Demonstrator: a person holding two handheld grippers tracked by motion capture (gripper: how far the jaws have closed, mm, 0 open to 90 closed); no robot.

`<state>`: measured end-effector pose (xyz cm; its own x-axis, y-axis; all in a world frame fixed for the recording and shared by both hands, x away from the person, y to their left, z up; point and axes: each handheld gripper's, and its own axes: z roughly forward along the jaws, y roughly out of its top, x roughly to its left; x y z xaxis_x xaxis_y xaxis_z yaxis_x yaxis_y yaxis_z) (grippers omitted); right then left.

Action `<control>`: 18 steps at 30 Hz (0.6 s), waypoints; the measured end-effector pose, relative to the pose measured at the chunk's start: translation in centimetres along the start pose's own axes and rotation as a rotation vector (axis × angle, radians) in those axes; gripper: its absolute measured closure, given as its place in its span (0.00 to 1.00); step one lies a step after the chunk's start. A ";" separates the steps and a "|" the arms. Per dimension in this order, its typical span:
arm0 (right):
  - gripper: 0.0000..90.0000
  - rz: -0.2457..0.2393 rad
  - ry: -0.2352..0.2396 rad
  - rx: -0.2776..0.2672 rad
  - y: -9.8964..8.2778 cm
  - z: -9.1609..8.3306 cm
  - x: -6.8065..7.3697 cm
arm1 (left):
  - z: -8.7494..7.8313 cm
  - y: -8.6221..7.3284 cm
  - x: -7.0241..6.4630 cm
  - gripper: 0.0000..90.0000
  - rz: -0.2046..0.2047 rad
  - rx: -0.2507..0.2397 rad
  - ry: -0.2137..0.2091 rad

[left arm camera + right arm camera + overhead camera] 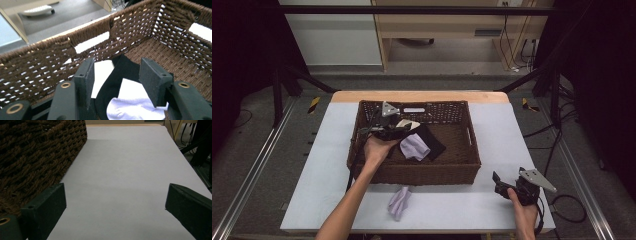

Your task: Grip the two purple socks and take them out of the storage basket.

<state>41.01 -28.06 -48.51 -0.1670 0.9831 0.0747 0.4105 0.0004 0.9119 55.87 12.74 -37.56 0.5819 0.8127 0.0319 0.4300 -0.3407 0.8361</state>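
White table; basket; left tongs open over socks.

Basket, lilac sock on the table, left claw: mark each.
Basket (pixel 412 176), high view, near wall.
Lilac sock on the table (pixel 399 202), high view, middle of the cloth.
Left claw (pixel 116 77), left gripper view, midway between its fingertips.

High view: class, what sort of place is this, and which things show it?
Probably a lab or workshop recording station: a white-topped table framed by black metal bars, loose cables on the floor, and dark curtains at both sides.
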 end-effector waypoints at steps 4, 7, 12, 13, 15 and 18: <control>0.04 0.001 0.003 0.001 0.0 0.0 0.0 | 0.3 -0.2 -0.1 0.51 0.005 0.017 -0.009; 0.04 0.001 0.001 0.003 0.0 0.0 0.0 | 0.9 -0.4 -0.5 0.51 0.039 0.065 0.003; 0.04 -0.001 -0.004 -0.001 0.0 0.0 0.0 | 1.3 -0.7 -1.0 0.51 0.078 0.125 0.033; 0.04 -0.001 -0.004 -0.001 0.0 0.0 0.0 | 1.4 -0.8 -1.0 0.51 0.077 0.134 0.032; 0.04 -0.002 -0.004 -0.002 0.0 -0.1 0.0 | 1.7 -0.8 -1.1 0.51 0.078 0.148 0.033; 0.04 -0.001 -0.003 -0.001 0.0 0.0 0.0 | 2.0 -0.9 -1.1 0.51 0.088 0.181 0.035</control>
<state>40.96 -28.02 -48.50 -0.1648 0.9837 0.0722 0.4091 0.0015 0.9125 56.23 11.19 -39.44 0.5993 0.7912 0.1221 0.4979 -0.4878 0.7170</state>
